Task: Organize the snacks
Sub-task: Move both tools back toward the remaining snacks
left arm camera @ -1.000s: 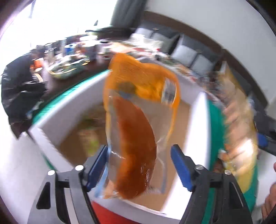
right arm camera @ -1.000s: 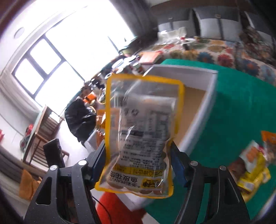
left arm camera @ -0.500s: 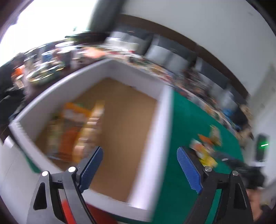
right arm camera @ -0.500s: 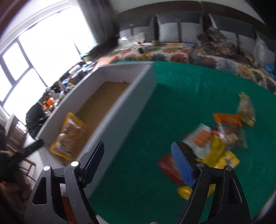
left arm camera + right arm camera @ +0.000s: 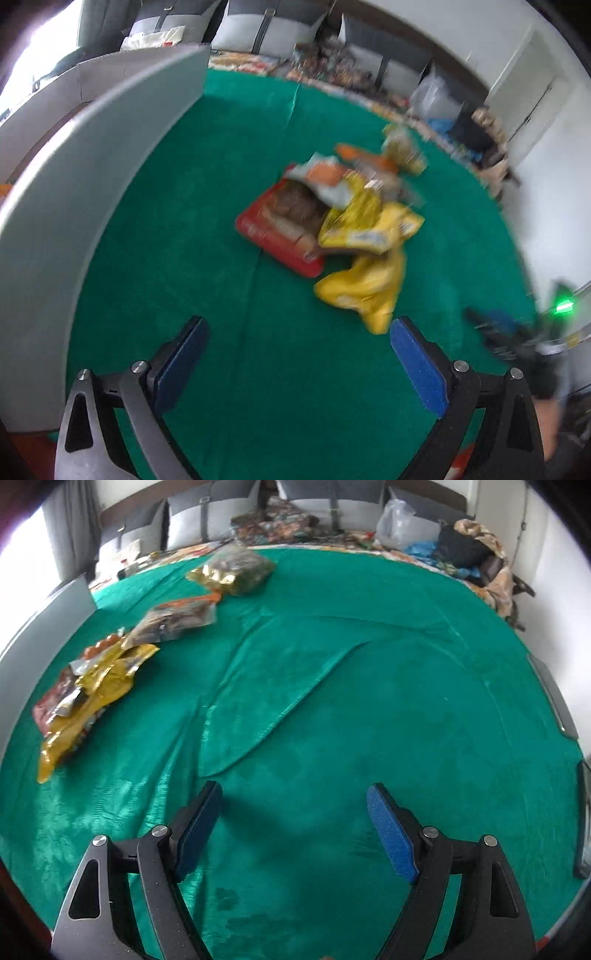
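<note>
The left gripper [image 5: 297, 334] is seen spread wide above the green cloth [image 5: 207, 229], its jaws having just been opening further, with nothing between the blue pads [image 5: 417, 363]. In the left wrist view, a heap of snack packets [image 5: 343, 221] lies on the cloth at about one o'clock from the gripper. Within the heap, a red packet [image 5: 275, 229] is partly covered by a yellow packet [image 5: 369, 225], and a second yellow packet [image 5: 365, 288] is found at the heap's near edge. The white wall of the box [image 5: 92, 166] is seen at ten o'clock, well apart from the heap.

The right gripper [image 5: 295, 814] is likewise held spread, and only bare cloth is seen between its pads. In the right wrist view, the packets are strung out from nine to eleven o'clock, with a clear bag with a gold top [image 5: 232, 570] lying farthest off at eleven o'clock. Both views are somewhat blurred.
</note>
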